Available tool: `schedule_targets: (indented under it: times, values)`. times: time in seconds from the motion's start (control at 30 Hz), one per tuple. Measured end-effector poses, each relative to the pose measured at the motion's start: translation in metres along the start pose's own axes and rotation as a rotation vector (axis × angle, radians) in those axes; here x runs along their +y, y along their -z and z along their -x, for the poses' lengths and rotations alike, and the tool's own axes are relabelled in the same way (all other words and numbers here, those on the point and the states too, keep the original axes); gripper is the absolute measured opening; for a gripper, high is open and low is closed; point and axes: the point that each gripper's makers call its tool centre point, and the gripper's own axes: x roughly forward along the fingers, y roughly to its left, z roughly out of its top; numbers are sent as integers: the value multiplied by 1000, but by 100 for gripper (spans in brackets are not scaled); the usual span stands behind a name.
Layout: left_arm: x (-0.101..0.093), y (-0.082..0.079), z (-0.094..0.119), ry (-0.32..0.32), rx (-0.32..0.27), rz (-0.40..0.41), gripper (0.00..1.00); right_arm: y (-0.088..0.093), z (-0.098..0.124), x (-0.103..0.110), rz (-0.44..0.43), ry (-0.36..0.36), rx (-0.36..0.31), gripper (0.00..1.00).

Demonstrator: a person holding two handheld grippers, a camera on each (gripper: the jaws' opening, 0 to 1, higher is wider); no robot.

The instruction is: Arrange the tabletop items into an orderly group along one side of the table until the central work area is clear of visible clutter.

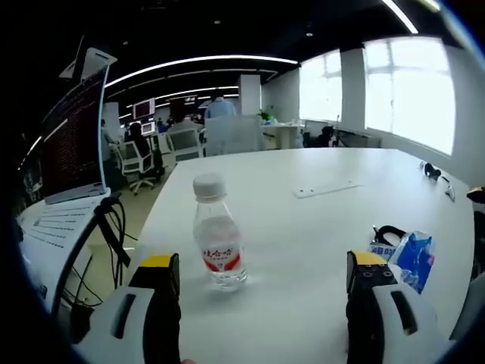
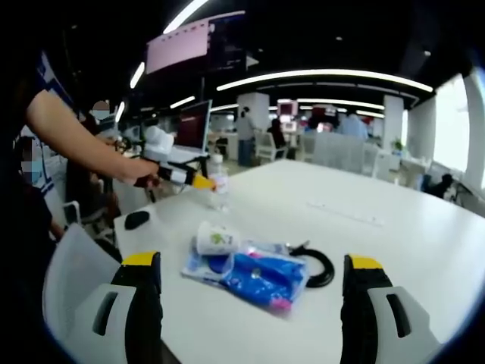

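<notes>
White tabletop [image 1: 318, 227] under office strip lights, and I'm working its near corner. Far left in my left gripper view, a laptop [image 1: 72, 148] sits on the neighbouring desk, cables hanging in the gap, so that table edge is close. Just ahead of my left gripper [image 1: 264, 267], jaws spread wide and holding nothing, stands the small water bottle [image 1: 219, 241], upright, long axis vertical, red label facing me. It sits left of centre between the jaws, nearer the left one and a little beyond the tips. My left is plainly the nearer one for it. To the right, near the right jaw, lies the blue packet [image 1: 414, 258] with a black cable loop [image 1: 388, 233] beside it.

Over in my right gripper view, my right gripper [image 2: 250, 267] is also spread and empty, with a paper cup [image 2: 216, 238] on its side touching the packet. Beyond all that, plenty of bare table for moving.
</notes>
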Motion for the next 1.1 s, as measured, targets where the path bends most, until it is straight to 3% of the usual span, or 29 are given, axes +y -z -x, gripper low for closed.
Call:
schedule_targets:
  times: [0.67, 1.1]
  values:
    - [-26, 1, 18, 45, -10, -34, 88, -3, 5, 5, 3, -17, -16, 98]
    - [-30, 16, 25, 95, 45, -156, 70, 2, -3, 7, 1, -81, -7, 98]
